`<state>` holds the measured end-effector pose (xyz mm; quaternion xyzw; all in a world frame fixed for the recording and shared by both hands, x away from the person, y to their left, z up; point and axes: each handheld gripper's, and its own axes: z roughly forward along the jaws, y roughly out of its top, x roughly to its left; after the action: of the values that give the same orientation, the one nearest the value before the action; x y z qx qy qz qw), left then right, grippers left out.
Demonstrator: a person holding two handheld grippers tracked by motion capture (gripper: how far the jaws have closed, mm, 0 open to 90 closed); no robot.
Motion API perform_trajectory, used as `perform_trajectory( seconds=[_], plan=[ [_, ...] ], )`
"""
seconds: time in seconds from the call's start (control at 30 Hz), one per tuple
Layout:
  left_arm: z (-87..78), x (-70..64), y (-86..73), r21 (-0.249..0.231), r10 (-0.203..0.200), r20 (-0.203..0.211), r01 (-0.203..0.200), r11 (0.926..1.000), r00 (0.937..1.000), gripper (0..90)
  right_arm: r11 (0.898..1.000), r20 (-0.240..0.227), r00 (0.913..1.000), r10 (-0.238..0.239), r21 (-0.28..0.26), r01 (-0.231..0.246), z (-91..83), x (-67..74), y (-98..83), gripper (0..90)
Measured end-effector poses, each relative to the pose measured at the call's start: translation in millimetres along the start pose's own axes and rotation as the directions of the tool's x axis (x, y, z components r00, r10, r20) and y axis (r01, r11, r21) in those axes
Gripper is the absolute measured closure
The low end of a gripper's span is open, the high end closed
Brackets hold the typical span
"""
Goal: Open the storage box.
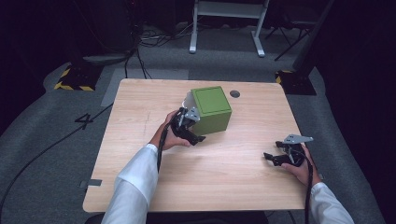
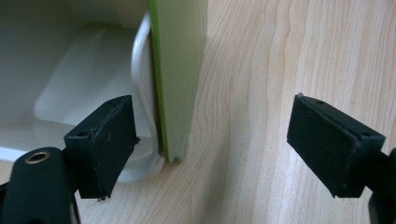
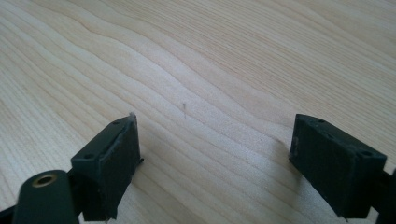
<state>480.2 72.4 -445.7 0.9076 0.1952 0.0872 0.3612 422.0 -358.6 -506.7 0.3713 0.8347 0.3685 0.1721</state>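
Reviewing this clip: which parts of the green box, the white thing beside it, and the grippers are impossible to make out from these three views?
- Green box: far and right sides face away in the high view; the left gripper view cuts it off at the top edge.
- White container: mostly hidden behind the box in the high view; cropped in the left gripper view, so contents unknown.
- Left gripper: jaws apart around the box's edge; contact unclear.
- Dark spot on the table: too small to identify.

Matt green box (image 1: 211, 110) on smooth wood-grain table (image 1: 233, 177).
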Motion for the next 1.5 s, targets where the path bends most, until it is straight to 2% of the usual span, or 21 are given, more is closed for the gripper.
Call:
perform_trajectory(
  seconds=[0.07, 0.13, 0.3, 0.5, 0.57, 0.77, 0.87, 0.93, 0.97, 1.03, 1.07, 1.1, 1.23, 1.37, 1.5],
  plan=[
    [3.4, 1.2, -1.1, 0.004, -0.004, 0.009, 0.004, 1.0000, 1.0000, 15.9, 1.000, 0.000, 1.0000, 0.000, 0.000, 0.000, -0.1, 0.0, -0.1, 15.9],
    [6.0, 2.9, -2.4, 0.027, -0.005, 0.021, 0.004, 0.9996, 0.9998, 15.9, 1.000, -0.001, 1.0000, 0.000, 0.000, 0.000, -0.1, -0.1, -0.1, 15.9],
    [6.5, 3.7, -4.1, 0.025, -0.007, 0.035, 0.006, 0.9997, 0.9994, 16.4, 1.000, -0.002, 1.0000, 0.001, -0.001, -0.001, -0.5, -0.2, -0.5, 16.2],
    [1.0, 2.9, -9.2, 0.019, -0.022, 0.030, 0.021, 0.9996, 0.9993, 16.5, 1.000, -0.003, 1.0000, 0.001, 0.000, -0.001, -1.3, -0.6, -1.1, 16.2],
    [-1.8, 4.4, -12.3, 0.029, -0.022, 0.027, 0.021, 0.9994, 0.9994, 16.9, 1.000, -0.004, 1.0000, 0.001, 0.000, -0.001, -1.3, -0.7, -1.1, 16.2],
    [-8.0, 9.1, -24.1, 0.015, -0.044, 0.014, 0.044, 0.9989, 0.9989, 17.2, 1.000, -0.006, 1.0000, -0.002, 0.000, 0.002, -1.3, -1.1, -1.2, 16.2],
    [-12.3, 10.3, -29.2, 0.010, -0.042, -0.020, 0.042, 0.9991, 0.9989, 21.2, 1.000, -0.006, 1.0000, -0.001, -0.001, 0.001, -1.3, -1.2, -1.1, 16.2],
    [-15.2, 11.5, -32.2, 0.000, -0.047, -0.048, 0.047, 0.9989, 0.9978, 30.1, 1.000, -0.008, 1.0000, -0.005, -0.001, 0.005, -1.1, -1.8, -1.0, 16.1],
    [-17.2, 11.8, -33.4, 0.001, -0.053, -0.055, 0.053, 0.9986, 0.9971, 30.1, 1.000, -0.008, 1.0000, -0.005, -0.001, 0.005, -1.1, -1.8, -1.0, 16.1],
    [-19.3, 11.9, -36.3, -0.001, -0.042, -0.075, 0.042, 0.9991, 0.9963, 38.2, 1.000, -0.008, 1.0000, -0.005, -0.001, 0.005, -1.1, -1.8, -1.0, 16.0],
    [-20.4, 11.9, -37.1, 0.006, -0.040, -0.078, 0.041, 0.9992, 0.9962, 38.2, 1.000, -0.008, 1.0000, -0.005, -0.001, 0.005, -1.1, -1.8, -1.0, 16.0],
    [-21.9, 12.8, -39.5, 0.008, -0.032, -0.086, 0.033, 0.9994, 0.9958, 44.8, 1.000, -0.006, 1.0000, -0.005, -0.001, 0.005, -1.1, -1.8, -1.0, 15.9],
    [-24.4, 15.6, -42.2, 0.032, -0.014, -0.114, 0.017, 0.9993, 0.9934, 48.2, 1.000, -0.006, 1.0000, -0.005, -0.001, 0.005, -1.1, -1.8, -1.0, 15.9],
    [-26.5, 18.2, -46.9, 0.014, -0.042, -0.112, 0.044, 0.9990, 0.9929, 48.9, 1.000, -0.005, 1.0000, -0.007, 0.001, 0.007, -1.1, -1.9, -0.9, 15.8],
    [-26.9, 17.0, -49.8, 0.009, -0.047, -0.124, 0.048, 0.9988, 0.9912, 50.4, 1.000, -0.005, 1.0000, -0.007, 0.001, 0.007, -1.1, -1.9, -0.9, 15.8]
  ],
)
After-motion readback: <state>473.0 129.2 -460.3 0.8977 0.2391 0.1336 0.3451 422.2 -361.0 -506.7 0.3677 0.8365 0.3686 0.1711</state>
